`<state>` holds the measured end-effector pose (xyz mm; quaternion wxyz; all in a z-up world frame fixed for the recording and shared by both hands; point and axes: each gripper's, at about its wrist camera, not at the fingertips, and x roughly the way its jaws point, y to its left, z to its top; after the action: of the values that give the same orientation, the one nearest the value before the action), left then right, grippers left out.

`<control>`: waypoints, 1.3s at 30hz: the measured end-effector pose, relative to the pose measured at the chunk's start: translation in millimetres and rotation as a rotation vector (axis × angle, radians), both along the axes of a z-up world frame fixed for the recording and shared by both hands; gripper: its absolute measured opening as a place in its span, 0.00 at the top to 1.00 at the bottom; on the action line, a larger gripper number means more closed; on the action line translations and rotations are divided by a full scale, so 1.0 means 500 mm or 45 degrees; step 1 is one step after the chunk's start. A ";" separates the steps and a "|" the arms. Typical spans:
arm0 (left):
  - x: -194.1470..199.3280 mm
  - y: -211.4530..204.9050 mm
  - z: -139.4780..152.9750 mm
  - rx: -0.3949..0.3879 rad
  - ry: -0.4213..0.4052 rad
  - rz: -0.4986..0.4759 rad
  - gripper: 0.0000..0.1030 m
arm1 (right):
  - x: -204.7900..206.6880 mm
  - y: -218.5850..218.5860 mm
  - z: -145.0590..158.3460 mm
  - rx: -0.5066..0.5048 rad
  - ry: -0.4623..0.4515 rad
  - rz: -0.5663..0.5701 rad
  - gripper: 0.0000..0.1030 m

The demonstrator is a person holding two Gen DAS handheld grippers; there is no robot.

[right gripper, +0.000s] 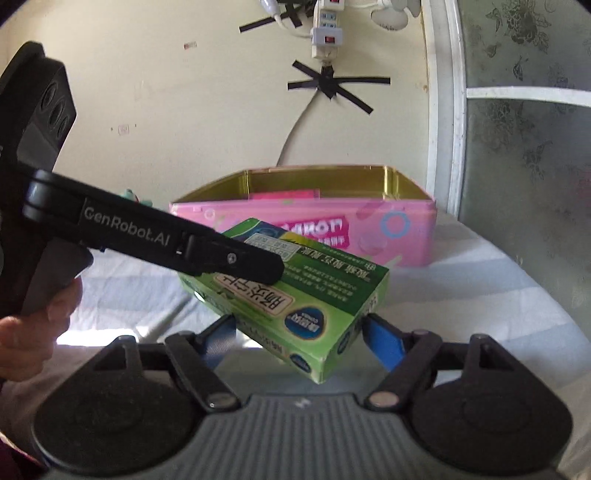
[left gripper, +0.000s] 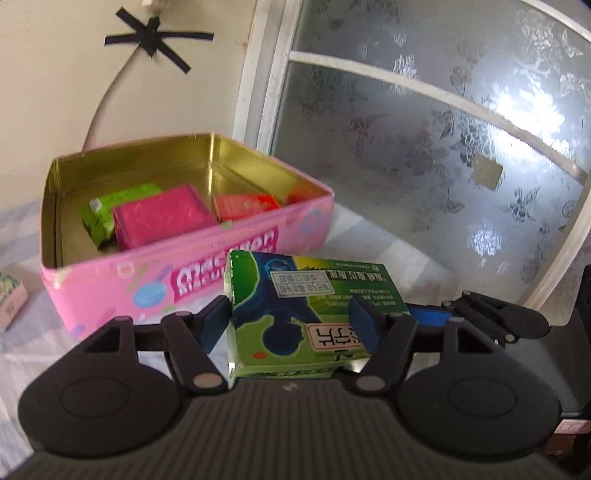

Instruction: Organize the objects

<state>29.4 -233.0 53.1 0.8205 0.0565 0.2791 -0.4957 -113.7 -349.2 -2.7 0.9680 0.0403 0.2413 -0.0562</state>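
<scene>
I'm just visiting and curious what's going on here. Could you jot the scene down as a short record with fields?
held item: green box, lifted off the cloth
left gripper: pads pressed on both sides of the green box
right gripper: pads at the same box's sides
container: open pink tin, just behind the box
inside tin: a green, a pink and an orange-red packet
surface: white cloth
backdrop: wall with taped cable, frosted window

You are working in a home room: a cream wall carries a power strip and cable fixed with black tape, a flower-patterned frosted window stands right, and a pale cloth covers the surface.
</scene>
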 end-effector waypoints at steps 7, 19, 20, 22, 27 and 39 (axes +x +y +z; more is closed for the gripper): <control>0.102 -0.039 0.159 -0.124 -0.155 0.115 0.30 | 0.128 -0.031 0.158 -0.201 -0.182 0.083 0.24; 0.337 -0.155 0.223 -0.074 -0.255 0.277 0.30 | 0.460 -0.083 0.239 -0.228 -0.124 0.155 0.24; 0.354 -0.164 0.207 -0.057 -0.237 0.290 0.30 | 0.491 -0.087 0.223 -0.211 -0.084 0.154 0.24; 0.389 -0.181 0.169 -0.021 -0.199 0.314 0.30 | 0.541 -0.090 0.184 -0.180 -0.007 0.152 0.24; 0.451 -0.212 0.098 0.047 -0.156 0.360 0.30 | 0.635 -0.123 0.106 -0.134 0.139 0.157 0.24; 0.499 -0.231 0.016 0.165 -0.156 0.436 0.29 | 0.727 -0.123 0.017 -0.170 0.360 0.164 0.29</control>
<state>278.6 -348.6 61.3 0.9029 0.0911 0.2654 -0.3255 249.9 -410.7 5.6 0.9265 -0.0479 0.3729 -0.0152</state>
